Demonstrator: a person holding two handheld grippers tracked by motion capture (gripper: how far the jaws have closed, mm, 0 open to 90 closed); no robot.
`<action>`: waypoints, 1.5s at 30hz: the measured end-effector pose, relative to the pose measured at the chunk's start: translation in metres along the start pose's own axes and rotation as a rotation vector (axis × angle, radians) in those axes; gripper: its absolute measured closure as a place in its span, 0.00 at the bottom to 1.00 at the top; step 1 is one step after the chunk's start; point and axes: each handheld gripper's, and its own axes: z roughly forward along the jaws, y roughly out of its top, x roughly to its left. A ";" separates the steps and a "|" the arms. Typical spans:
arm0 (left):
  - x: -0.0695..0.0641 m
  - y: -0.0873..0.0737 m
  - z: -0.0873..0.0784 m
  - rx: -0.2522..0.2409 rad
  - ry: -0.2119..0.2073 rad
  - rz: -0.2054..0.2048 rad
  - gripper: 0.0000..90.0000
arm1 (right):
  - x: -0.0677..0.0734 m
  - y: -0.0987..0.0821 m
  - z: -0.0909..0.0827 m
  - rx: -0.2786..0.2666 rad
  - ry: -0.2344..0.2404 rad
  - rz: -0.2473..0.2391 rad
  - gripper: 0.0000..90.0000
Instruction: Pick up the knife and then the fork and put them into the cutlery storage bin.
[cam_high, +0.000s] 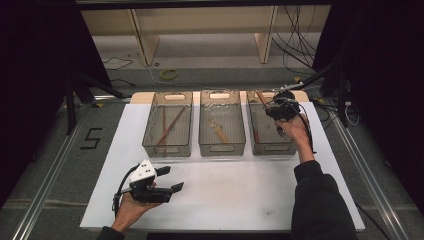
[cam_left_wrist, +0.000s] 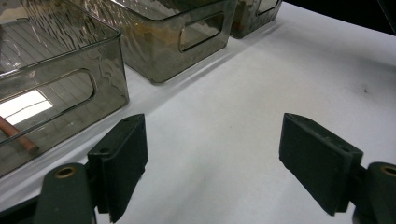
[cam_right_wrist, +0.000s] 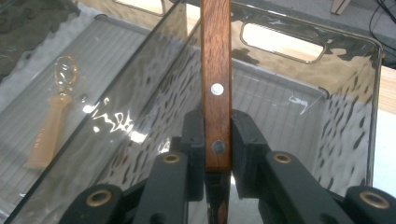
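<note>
**Wooden handle clamped over right bin**

Black jaws of right gripper (cam_right_wrist: 217, 154) pinch a brown wooden handle w/ two metal rivets (cam_right_wrist: 215, 88), upright above the smoky clear plastic bin at right (cam_high: 270, 142). Middle bin (cam_high: 222, 145) holds a pale translucent spoon (cam_right_wrist: 51, 121). Left gripper (cam_high: 170, 179) hovers over white tabletop (cam_high: 240, 195), jaws wide, nothing between.

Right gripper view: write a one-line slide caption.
Right gripper shut on a riveted wooden handle, held over a clear bin; a spoon lies in the neighbouring bin.
</note>
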 end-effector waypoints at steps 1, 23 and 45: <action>0.000 0.000 0.000 0.001 0.000 0.000 0.26 | 0.000 0.000 0.001 0.000 -0.001 0.003 0.86; 0.000 0.000 0.000 0.002 -0.001 0.001 0.25 | -0.002 -0.001 0.000 -0.013 0.040 0.057 0.60; 0.001 0.000 0.000 -0.001 -0.002 -0.009 0.25 | 0.047 -0.036 -0.047 -0.155 0.204 -0.007 0.42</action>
